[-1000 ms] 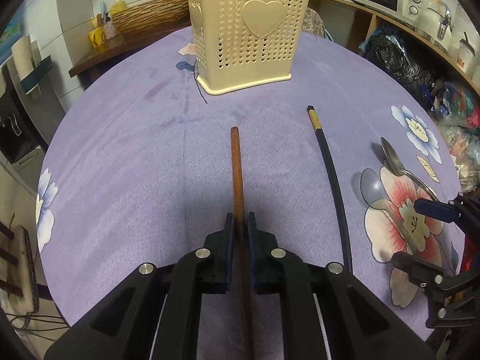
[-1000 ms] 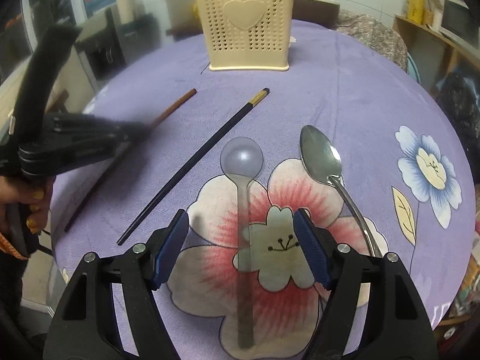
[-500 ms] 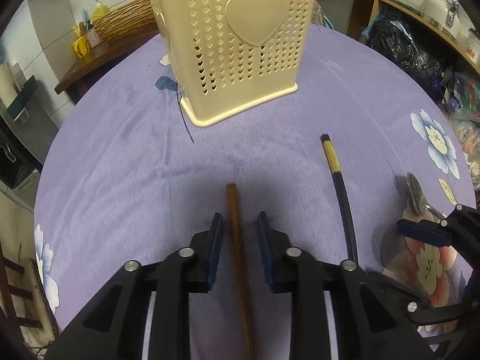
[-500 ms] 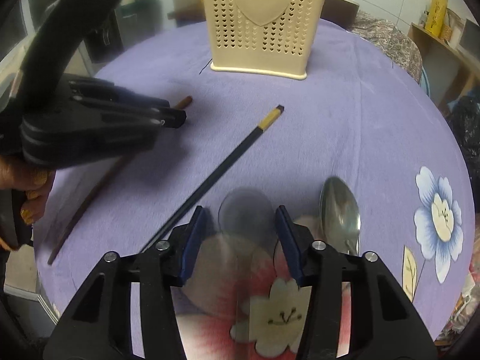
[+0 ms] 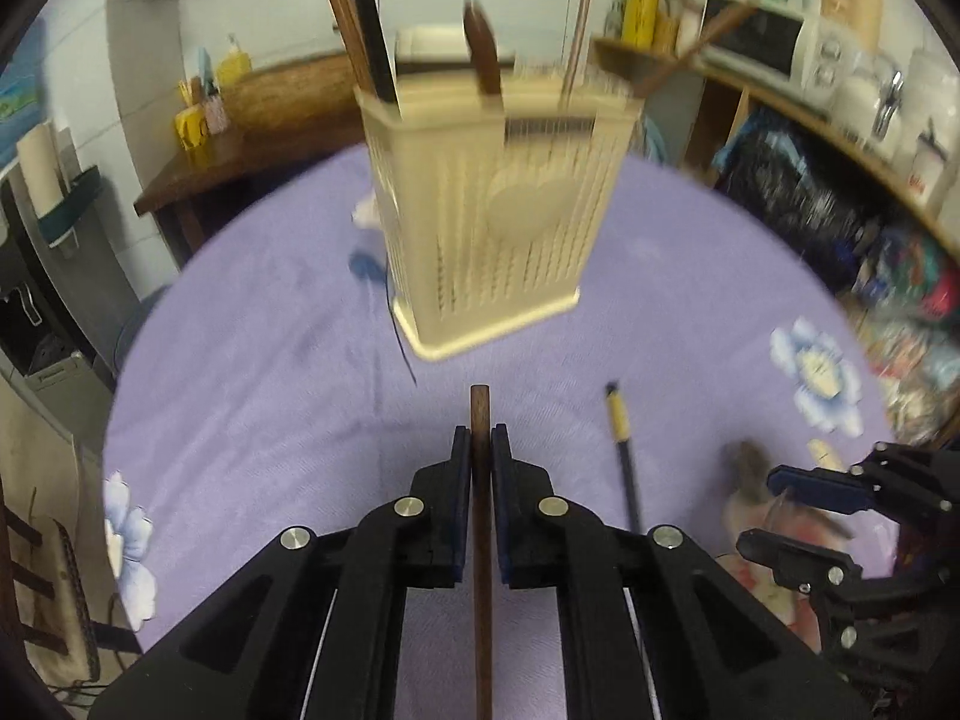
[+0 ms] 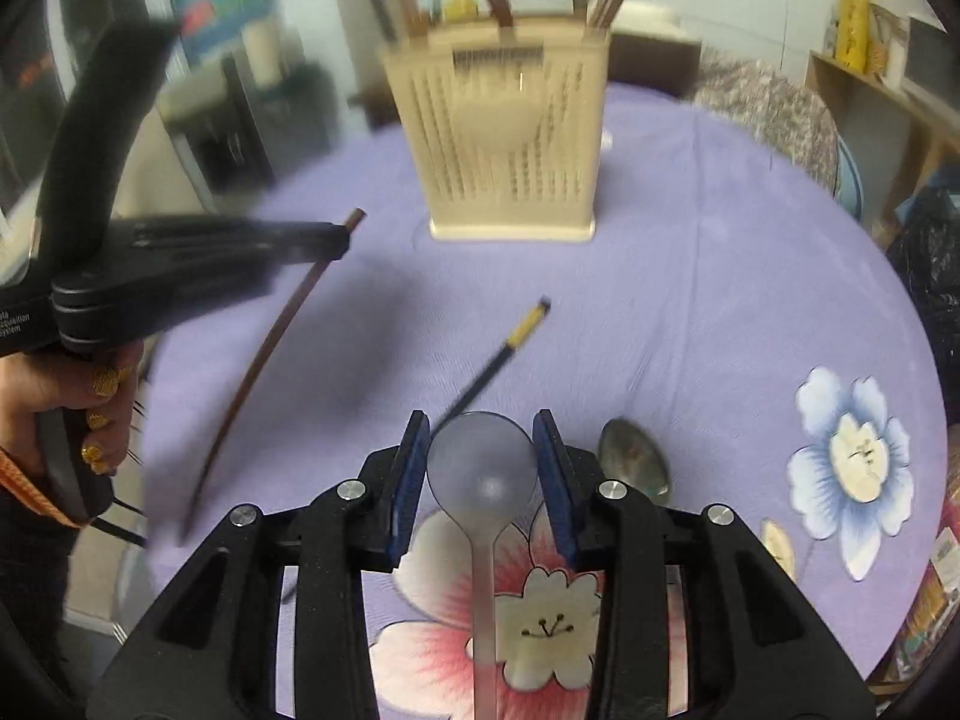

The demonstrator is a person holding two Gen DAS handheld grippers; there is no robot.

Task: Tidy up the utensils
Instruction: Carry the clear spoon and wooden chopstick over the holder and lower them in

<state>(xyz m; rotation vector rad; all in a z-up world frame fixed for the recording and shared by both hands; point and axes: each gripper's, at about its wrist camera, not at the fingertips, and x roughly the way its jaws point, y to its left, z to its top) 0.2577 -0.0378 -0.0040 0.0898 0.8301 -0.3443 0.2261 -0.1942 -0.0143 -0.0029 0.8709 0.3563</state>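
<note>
My left gripper (image 5: 480, 444) is shut on a brown chopstick (image 5: 480, 408), whose tip sticks out just past the pads and which hangs clear of the cloth. From the right wrist view, the same chopstick (image 6: 282, 336) slants down from the left gripper (image 6: 339, 237). My right gripper (image 6: 480, 450) is closing, and its blue pads touch both sides of the bowl of a clear plastic spoon (image 6: 483, 468). Ahead stands a cream perforated utensil basket (image 5: 480, 228) with several utensils upright in it. A black chopstick (image 6: 510, 348) with a yellow band and a metal spoon (image 6: 633, 459) lie on the cloth.
A purple flowered cloth (image 5: 270, 390) covers the round table. A person's hand (image 6: 90, 396) grips the left tool's handle. Shelves with a microwave (image 5: 762, 42) and clutter line the right side, and a wooden side table (image 5: 198, 168) stands at the back left.
Both grippers have risen. The left one shut on the brown chopstick and lifted it off the cloth. The right one narrowed around the clear spoon's bowl until its pads met it.
</note>
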